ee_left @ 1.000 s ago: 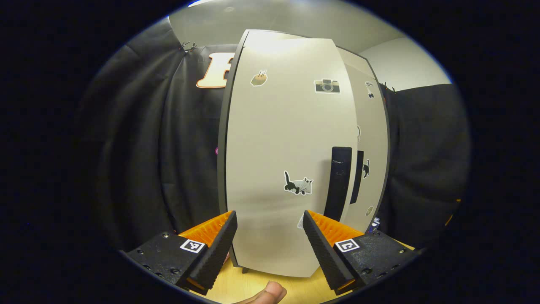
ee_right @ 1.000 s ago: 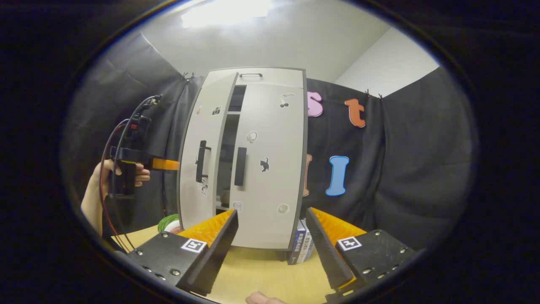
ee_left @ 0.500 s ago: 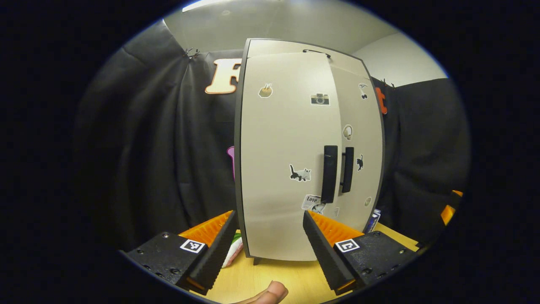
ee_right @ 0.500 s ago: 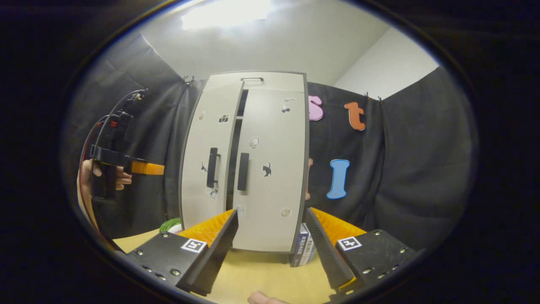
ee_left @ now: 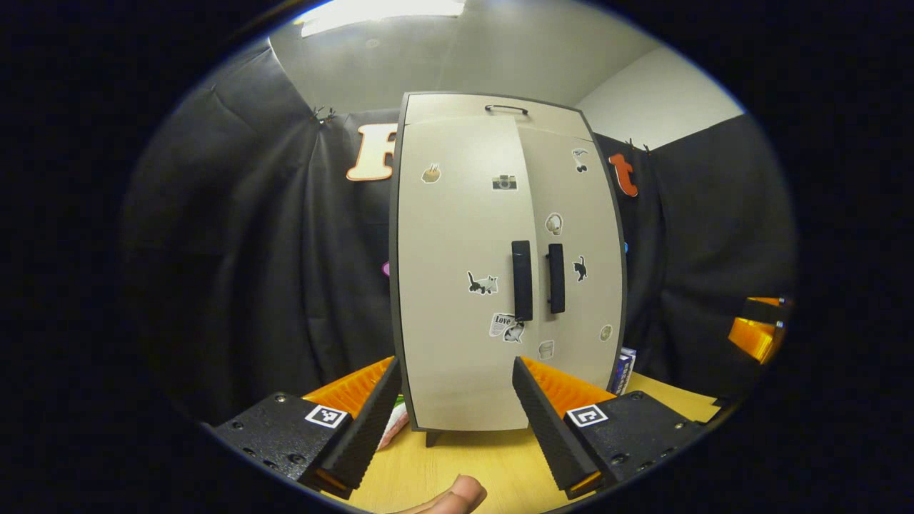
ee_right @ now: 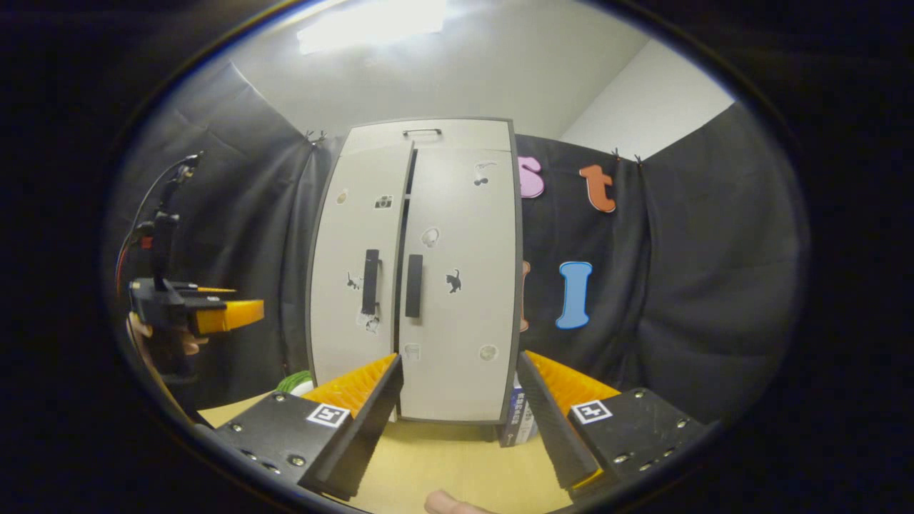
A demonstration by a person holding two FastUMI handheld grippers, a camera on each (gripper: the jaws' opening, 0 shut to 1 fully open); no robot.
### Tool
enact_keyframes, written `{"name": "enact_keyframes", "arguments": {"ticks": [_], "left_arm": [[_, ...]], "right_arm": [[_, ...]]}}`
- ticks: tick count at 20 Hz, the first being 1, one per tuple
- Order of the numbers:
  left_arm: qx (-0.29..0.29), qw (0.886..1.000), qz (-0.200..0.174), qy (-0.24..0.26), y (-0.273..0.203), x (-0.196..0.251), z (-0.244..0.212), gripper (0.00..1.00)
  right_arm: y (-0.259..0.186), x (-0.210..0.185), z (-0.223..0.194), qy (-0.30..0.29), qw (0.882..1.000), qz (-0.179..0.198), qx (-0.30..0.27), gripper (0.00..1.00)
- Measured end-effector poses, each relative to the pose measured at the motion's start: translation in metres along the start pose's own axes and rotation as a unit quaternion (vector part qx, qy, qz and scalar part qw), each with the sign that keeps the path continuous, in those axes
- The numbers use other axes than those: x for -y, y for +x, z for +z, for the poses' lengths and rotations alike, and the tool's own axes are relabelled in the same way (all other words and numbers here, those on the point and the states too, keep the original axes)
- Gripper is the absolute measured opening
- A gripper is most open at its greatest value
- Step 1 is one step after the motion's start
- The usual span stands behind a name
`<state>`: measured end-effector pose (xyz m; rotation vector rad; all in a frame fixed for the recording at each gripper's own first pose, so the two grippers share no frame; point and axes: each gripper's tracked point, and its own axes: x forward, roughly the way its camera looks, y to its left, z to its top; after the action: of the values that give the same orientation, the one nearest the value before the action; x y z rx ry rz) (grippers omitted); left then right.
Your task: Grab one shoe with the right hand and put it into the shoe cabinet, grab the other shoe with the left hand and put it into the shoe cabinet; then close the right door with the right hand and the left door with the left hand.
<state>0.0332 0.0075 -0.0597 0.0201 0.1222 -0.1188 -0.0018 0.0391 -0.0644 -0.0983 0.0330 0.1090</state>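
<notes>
The shoe cabinet (ee_left: 507,271) stands on the desk (ee_left: 493,464), its left door (ee_right: 357,271) almost shut. Both grippers, left (ee_left: 457,410) and right (ee_right: 460,410), hang before it, fingers wide, empty. The stiff, light-looking door should swing easily; push beside its handle (ee_right: 370,281).

Lighting: you work under one ceiling lamp (ee_left: 378,7) (ee_right: 371,16), overexposed to a white patch at the top of both gripper views. It falls from above onto the shoe cabinet (ee_left: 457,235) (ee_right: 457,235), bright and even across the fronts, with mild glare near the top.

Shadows: soft, short, on the table (ee_left: 464,457) beneath the cabinet base. The far cloth wall reads very dark, its folds faint.

Distortion: strong fisheye. You see the cabinet's straight sides bow outward and the edges darken.

Focus: sharp at centre, softer toward the rim; no motion blur.
</notes>
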Motion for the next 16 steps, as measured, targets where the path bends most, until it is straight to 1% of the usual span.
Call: {"name": "enact_keyframes", "arguments": {"ticks": [1, 2, 3, 4, 6, 7, 9, 10, 13, 14, 16], "left_arm": [[0.001, 1.0, 0.007, -0.003, -0.004, 0.003, -0.005, 0.96], [-0.001, 1.0, 0.009, -0.012, -0.007, 0.007, -0.008, 0.96], [0.001, 1.0, 0.005, -0.021, -0.008, 0.012, -0.004, 0.96], [0.005, 1.0, 0.001, -0.024, -0.01, 0.019, 0.0, 0.96], [0.013, 1.0, 0.009, -0.015, -0.015, 0.019, 0.01, 0.95], [0.017, 1.0, 0.012, -0.01, -0.018, 0.019, 0.014, 0.95], [0.023, 1.0, 0.008, -0.017, -0.024, 0.025, 0.019, 0.95], [0.026, 0.999, 0.004, -0.022, -0.027, 0.029, 0.021, 0.95], [0.033, 0.999, -0.003, -0.024, -0.036, 0.036, 0.024, 0.95], [0.034, 0.999, -0.003, -0.027, -0.039, 0.037, 0.023, 0.95], [0.039, 0.999, -0.002, -0.037, -0.041, 0.041, 0.025, 0.95]], "right_arm": [[0.0, 0.001, -0.001, 0.005, 1.0, -0.002, 0.0, 0.94], [0.001, 0.001, 0.0, 0.012, 1.0, -0.002, 0.001, 0.97], [0.001, 0.0, 0.002, 0.017, 1.0, 0.0, 0.001, 0.94], [0.002, -0.001, 0.004, 0.018, 1.0, 0.001, 0.001, 0.94], [0.0, 0.004, 0.009, 0.016, 1.0, -0.001, 0.002, 0.94], [0.0, 0.007, 0.01, 0.015, 1.0, -0.003, 0.002, 0.97], [-0.001, 0.01, 0.011, 0.019, 1.0, -0.003, 0.002, 0.97], [-0.001, 0.012, 0.011, 0.02, 1.0, -0.002, 0.001, 0.94], [-0.004, 0.024, 0.01, 0.016, 1.0, -0.006, -0.004, 0.94], [-0.006, 0.027, 0.009, 0.017, 1.0, -0.008, -0.007, 0.97], [-0.011, 0.037, 0.012, 0.012, 1.0, -0.021, -0.002, 0.97]]}}
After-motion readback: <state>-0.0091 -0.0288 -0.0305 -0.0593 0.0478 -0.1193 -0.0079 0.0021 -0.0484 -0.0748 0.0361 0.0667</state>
